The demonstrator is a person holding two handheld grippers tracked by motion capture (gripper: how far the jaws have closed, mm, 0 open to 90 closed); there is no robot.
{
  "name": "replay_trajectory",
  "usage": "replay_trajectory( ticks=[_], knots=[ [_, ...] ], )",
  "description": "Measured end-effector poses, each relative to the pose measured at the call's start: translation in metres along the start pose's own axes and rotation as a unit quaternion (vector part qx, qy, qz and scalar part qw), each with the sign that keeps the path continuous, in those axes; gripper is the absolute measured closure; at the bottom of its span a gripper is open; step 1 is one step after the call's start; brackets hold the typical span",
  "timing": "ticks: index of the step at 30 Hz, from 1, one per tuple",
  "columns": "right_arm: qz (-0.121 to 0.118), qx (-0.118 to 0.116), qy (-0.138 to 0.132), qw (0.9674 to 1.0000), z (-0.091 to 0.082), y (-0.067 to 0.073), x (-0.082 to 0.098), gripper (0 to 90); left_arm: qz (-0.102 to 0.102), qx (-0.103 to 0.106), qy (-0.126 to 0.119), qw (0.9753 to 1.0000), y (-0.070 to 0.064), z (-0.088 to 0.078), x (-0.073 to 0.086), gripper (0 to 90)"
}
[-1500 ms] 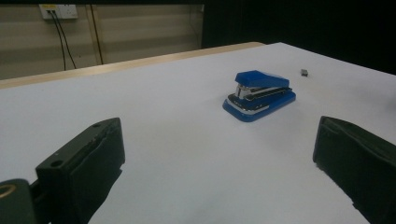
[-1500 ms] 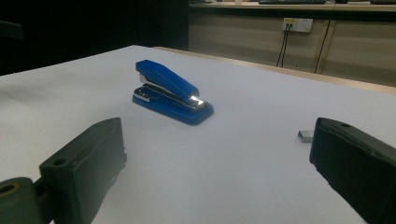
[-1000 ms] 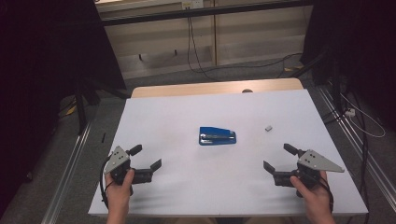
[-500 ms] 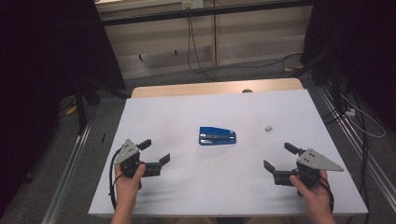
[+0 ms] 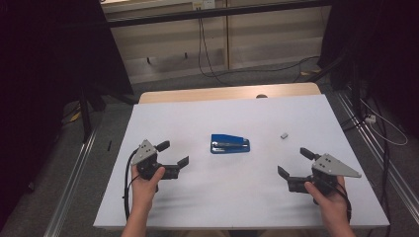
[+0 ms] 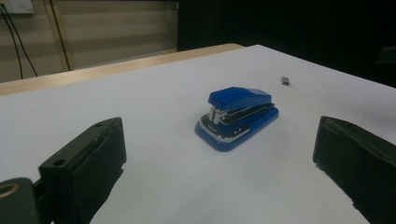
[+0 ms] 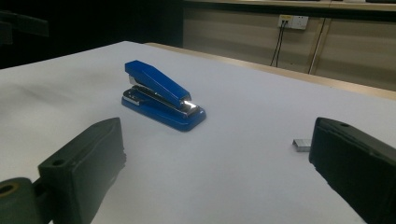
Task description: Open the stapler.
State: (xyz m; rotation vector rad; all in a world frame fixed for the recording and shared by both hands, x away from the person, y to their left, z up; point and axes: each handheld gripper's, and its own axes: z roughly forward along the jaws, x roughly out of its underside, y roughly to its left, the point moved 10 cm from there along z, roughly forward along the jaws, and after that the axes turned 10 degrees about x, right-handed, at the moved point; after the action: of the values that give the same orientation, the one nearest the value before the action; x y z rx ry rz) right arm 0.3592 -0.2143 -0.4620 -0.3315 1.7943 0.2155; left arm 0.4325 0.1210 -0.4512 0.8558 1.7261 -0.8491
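A: How did the fingers [image 6: 88,163] of the left gripper [image 5: 174,154] stand?

B: Spread wide, grasping nothing, with the blue stapler [image 5: 230,143] ahead between them but well apart. The right gripper [image 5: 292,164] was likewise released, near the counter [image 5: 207,202] front.

A: And the stapler?

B: Closed, lying flat mid-counter, glossy blue with a chrome strip; a small staple block [image 5: 284,135] sat to its right.

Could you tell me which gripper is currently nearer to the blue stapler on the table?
The left. The left gripper sits open just to the left of the blue stapler, slightly nearer the person. The right gripper, also open, is farther off to the stapler's right.
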Motion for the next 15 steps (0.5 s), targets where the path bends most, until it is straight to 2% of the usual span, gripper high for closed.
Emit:
replay_trajectory(
  ticks=[1, 5, 9, 15],
  knots=[
    [-0.007, 0.000, 0.001, 1.0000, 0.001, 0.001, 0.000, 2.8, -0.002, 0.002, 0.002, 1.0000, 0.000, 0.003, 0.000, 2.7],
    [-0.007, -0.003, 0.001, 1.0000, 0.007, 0.005, -0.003, 2.8, 0.000, 0.007, 0.009, 0.9999, 0.000, 0.013, 0.001, 2.7],
    [-0.005, -0.007, 0.005, 1.0000, 0.012, 0.009, -0.003, 2.8, -0.005, 0.010, 0.006, 0.9999, 0.001, 0.020, 0.001, 3.1],
    [0.000, -0.011, 0.010, 0.9999, 0.023, 0.011, -0.005, 2.4, -0.002, 0.018, 0.014, 0.9997, 0.000, 0.031, 0.000, 3.2]
  ],
)
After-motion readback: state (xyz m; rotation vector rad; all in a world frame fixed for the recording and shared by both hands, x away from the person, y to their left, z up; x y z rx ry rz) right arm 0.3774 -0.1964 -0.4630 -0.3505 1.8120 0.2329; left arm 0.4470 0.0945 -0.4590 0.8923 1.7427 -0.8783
